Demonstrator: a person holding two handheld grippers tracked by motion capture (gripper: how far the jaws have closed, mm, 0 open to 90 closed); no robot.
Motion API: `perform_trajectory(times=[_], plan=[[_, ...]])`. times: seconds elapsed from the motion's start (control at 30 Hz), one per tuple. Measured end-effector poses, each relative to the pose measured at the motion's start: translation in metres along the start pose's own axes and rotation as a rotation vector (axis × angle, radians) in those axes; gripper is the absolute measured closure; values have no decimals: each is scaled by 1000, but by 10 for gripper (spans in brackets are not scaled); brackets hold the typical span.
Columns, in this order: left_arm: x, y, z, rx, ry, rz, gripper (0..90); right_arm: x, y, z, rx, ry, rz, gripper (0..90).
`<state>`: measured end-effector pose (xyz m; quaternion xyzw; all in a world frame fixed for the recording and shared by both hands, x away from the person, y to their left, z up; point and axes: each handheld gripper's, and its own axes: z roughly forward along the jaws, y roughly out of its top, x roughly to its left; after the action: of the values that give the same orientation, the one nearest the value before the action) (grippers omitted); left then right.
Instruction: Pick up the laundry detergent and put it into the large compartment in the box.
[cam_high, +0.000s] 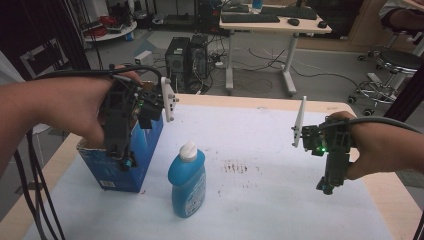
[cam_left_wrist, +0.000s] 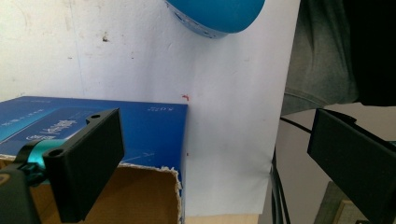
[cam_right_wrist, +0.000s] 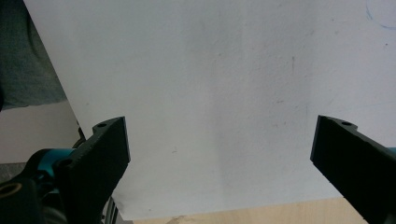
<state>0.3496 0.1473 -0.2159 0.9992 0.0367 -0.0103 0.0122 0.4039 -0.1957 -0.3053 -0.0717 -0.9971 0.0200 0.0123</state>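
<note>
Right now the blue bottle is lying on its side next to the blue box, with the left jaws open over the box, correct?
Not quite: the high view shows the blue bottle standing upright, white cap up. It is beside the blue box, and the left gripper is open over it.

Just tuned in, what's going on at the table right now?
A person holds a gripper in each hand over a white sheet. The left gripper hovers above an open blue box, jaws wide apart, gripping nothing. The right gripper hangs over bare sheet, also open and empty. A blue bottle with a white cap stands upright beside the box, untouched.
</note>
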Motion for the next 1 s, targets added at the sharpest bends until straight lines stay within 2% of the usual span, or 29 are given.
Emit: perform_trajectory(times=[0.2, 0.33, 0.47, 0.53, 0.67, 0.7, 0.87, 1.0], plan=[[1, 6, 1, 1, -7, 4, 40, 1, 2, 0, -2, 1, -6, 37], [2, 7, 2, 1, 3, 1, 40, 1, 2, 1, -2, -3, -9, 37], [1, 8, 3, -5, -3, -40, 40, 0, 1, 2, 4, -3, -28, 37], [1, 8, 5, -12, -5, -61, 40, 0, 0, 1, 1, -1, -18, 37], [1, 10, 5, -26, -15, -113, 40, -1, -1, 2, 0, -5, -25, 37], [0, 10, 6, -30, -18, -137, 40, -1, -1, 2, 0, -5, -26, 37], [-1, 12, 5, -35, -55, -224, 40, -1, 1, 1, -14, -9, -33, 37], [-7, 15, 3, -76, -84, -269, 40, -1, 1, 0, -20, -14, -30, 37]])
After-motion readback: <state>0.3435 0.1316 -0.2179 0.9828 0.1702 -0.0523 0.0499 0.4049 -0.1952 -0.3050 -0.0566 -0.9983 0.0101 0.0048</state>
